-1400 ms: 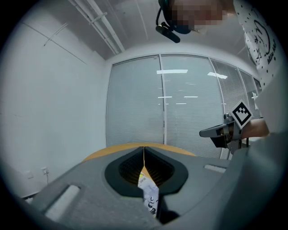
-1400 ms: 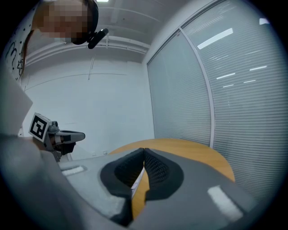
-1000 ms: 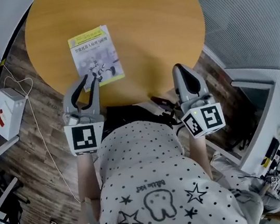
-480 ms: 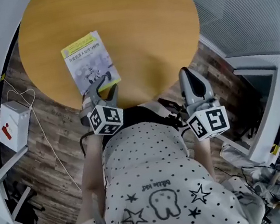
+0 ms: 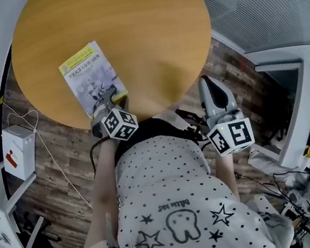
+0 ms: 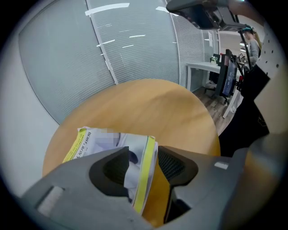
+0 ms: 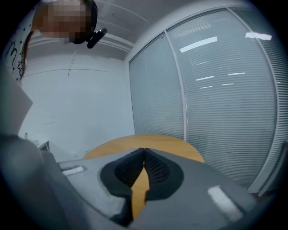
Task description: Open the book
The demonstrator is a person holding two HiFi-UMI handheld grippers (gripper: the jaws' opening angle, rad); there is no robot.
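A closed book (image 5: 90,78) with a white and yellow-green cover lies on the round wooden table (image 5: 133,24), close to its near left edge. My left gripper (image 5: 111,102) points steeply down at the book's near corner. Its jaws have just been opening. In the left gripper view the book's (image 6: 101,143) yellow-striped edge stands between the jaws of the left gripper (image 6: 141,155), and bare table (image 6: 153,103) shows beside the right pad. My right gripper (image 5: 206,81) is shut and empty just off the table's near right edge; in the right gripper view the shut right gripper (image 7: 144,152) faces across the table (image 7: 148,140).
A white box (image 5: 18,152) and a thin cable (image 5: 47,144) lie on the wood floor left of the table. Glass partitions with blinds (image 6: 135,49) curve round the far side. Desks and a standing person (image 6: 252,40) are far to the right.
My left gripper has dropped and moved forward onto the book's near corner, rolling as it went. The right gripper has shifted only slightly. The book has not moved on the table.
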